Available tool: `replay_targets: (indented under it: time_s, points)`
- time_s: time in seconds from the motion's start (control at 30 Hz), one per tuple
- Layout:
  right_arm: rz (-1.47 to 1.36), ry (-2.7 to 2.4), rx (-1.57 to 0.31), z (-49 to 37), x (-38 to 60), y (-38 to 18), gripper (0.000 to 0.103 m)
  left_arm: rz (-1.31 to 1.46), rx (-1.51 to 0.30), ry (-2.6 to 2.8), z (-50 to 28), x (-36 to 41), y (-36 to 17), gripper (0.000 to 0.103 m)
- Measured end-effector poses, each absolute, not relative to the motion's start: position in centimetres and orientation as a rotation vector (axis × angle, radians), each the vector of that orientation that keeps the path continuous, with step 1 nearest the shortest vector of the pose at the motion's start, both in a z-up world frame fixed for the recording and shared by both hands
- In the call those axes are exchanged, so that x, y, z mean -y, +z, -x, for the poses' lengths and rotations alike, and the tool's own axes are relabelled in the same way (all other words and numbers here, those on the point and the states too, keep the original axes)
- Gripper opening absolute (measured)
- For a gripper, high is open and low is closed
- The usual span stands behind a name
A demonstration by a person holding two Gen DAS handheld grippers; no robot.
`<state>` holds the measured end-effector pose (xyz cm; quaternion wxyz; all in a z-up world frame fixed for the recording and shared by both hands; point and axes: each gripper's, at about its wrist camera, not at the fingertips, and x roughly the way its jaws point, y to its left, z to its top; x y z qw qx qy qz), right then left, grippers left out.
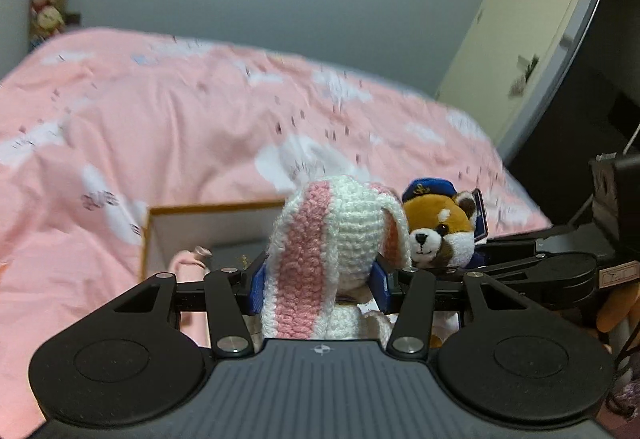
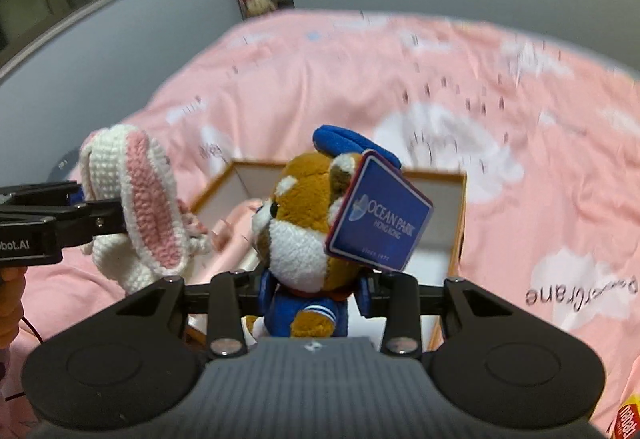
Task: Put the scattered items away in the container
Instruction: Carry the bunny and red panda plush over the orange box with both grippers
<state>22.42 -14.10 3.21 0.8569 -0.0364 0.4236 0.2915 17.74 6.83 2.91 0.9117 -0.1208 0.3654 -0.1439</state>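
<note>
1. Left gripper (image 1: 318, 279) pinching white-and-pink crocheted rabbit toy (image 1: 320, 239) at lower centre of left view; soft, light, squashy yarn, best gripped round the body, floppy ears liable to snag.
2. Right gripper (image 2: 316, 289) clamped on brown-and-white plush animal in blue sailor suit (image 2: 304, 235), lower centre of right view; light, yielding, dangling blue card tag (image 2: 380, 215).
3. Just beyond, open white cardboard box with brown rim (image 2: 460, 207); thin walls, pink item already inside.
4. Farther out, rumpled pink cloud-print bedspread (image 2: 400, 79); ample open room.
</note>
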Motion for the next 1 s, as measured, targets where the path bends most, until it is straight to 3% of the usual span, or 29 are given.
replay_targets:
  time_s: [0.43,1.0]
  points:
    - [0.253,0.544,-1.040,-27.9,11.4,-2.1,0.042,0.204,-0.984,-0.283,-26.9,-3.9,-3.8,0.058]
    - [0.530,0.442,-1.114,-30.5,7.8,-3.6,0.045,0.133,-1.083,-0.217,-30.3,-0.6,-4.4,0.060]
